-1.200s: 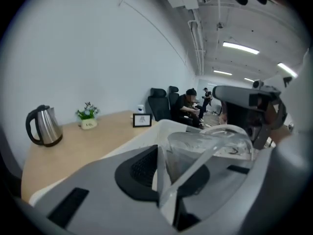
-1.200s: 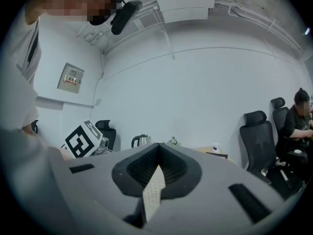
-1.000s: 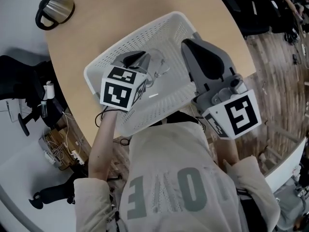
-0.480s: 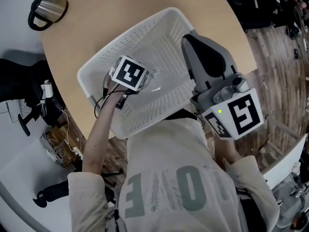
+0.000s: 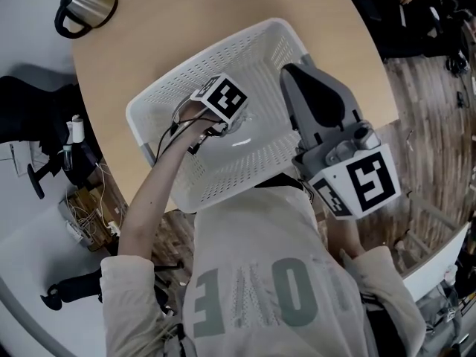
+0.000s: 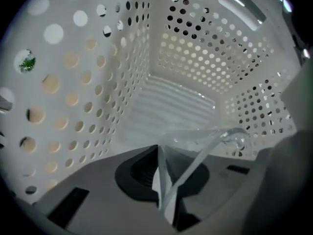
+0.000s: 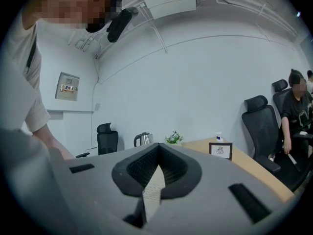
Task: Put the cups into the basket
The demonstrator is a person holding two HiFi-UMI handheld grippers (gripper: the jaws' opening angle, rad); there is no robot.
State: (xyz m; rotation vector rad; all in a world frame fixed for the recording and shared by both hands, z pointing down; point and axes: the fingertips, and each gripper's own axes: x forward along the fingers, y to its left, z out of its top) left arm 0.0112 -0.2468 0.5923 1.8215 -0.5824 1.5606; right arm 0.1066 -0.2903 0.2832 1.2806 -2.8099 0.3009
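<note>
A white perforated basket (image 5: 260, 42) sits on the round wooden table (image 5: 186, 13). My left gripper (image 5: 238, 117) reaches down inside it, its marker cube on top. In the left gripper view the jaws (image 6: 164, 180) are shut on the thin wall of a clear plastic cup (image 6: 205, 141), which hangs just above the basket's ribbed floor (image 6: 166, 106). In the head view the cup (image 5: 244, 122) is only a faint glint. My right gripper (image 5: 301, 80) hovers over the basket's right rim, raised and level. Its jaws (image 7: 151, 180) are shut with nothing between them.
A steel kettle (image 5: 85, 6) stands at the table's far left edge. Black office chairs (image 5: 30, 125) and cables are on the floor to the left. Seen from the right gripper: a seated person (image 7: 298, 111), a small plant (image 7: 172, 138) and a picture frame (image 7: 220, 150).
My left gripper has tipped downward and moved further into the basket with the cup. The right gripper has hardly moved.
</note>
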